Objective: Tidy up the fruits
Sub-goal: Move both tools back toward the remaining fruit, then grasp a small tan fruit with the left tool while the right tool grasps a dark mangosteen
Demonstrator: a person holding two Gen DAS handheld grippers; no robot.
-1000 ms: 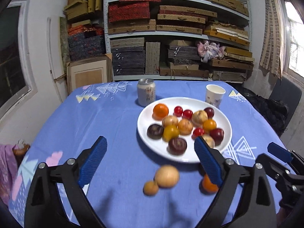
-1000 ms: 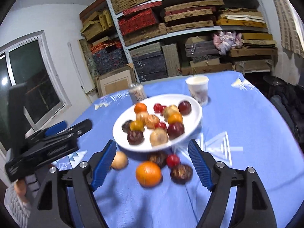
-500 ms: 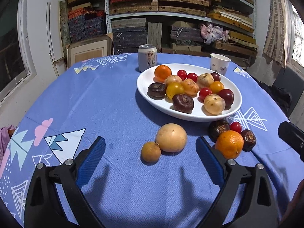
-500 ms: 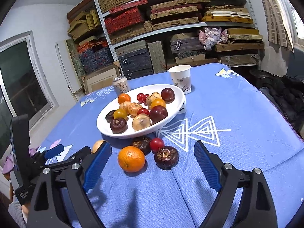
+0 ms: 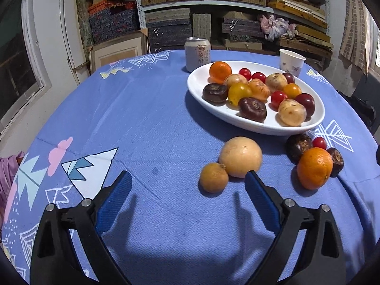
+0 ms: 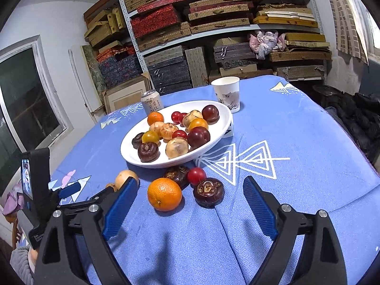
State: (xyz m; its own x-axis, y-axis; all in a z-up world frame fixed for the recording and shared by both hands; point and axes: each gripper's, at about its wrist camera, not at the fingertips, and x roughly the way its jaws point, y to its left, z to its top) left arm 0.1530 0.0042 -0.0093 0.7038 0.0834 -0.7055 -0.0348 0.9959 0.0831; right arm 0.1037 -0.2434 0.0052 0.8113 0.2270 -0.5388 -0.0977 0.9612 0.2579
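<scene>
Six fruits lie loose on the blue patterned tablecloth (image 5: 152, 109), on the near side of the oval white plate (image 5: 199, 80), which already carries a heap of fruit. Nearest my right gripper (image 6: 190, 204) are the round orange mandarin (image 6: 164, 197) and the glossy dark-brown flattened fruit (image 6: 209, 195) just beside it; behind them a second dark-brown fruit (image 6: 177, 173) and a small red cherry tomato (image 6: 196, 175) sit close under the plate's rim. My right fingers stand wide apart with nothing between the pads.

Further to my left, the large pale-tan round fruit (image 5: 240, 156) touches a small orange-brown round fruit (image 5: 213, 177). My left gripper (image 5: 187, 197) hangs low in front of that pair, its blue pads spread and empty; the pair lies ahead of the pads and toward the right-hand one, not yet between them.

I judge this to be the approach to a pick, with the strays meant for the plate. Next I would need to shift the left gripper toward the small fruit, straddle it alone without nudging its larger neighbour, then close gently, as round fruit rolls easily. The right calls for the same around the mandarin.

A silver drinks can (image 5: 197, 53) and a white paper cup (image 5: 291, 62) stand beyond the plate, out of the way.
</scene>
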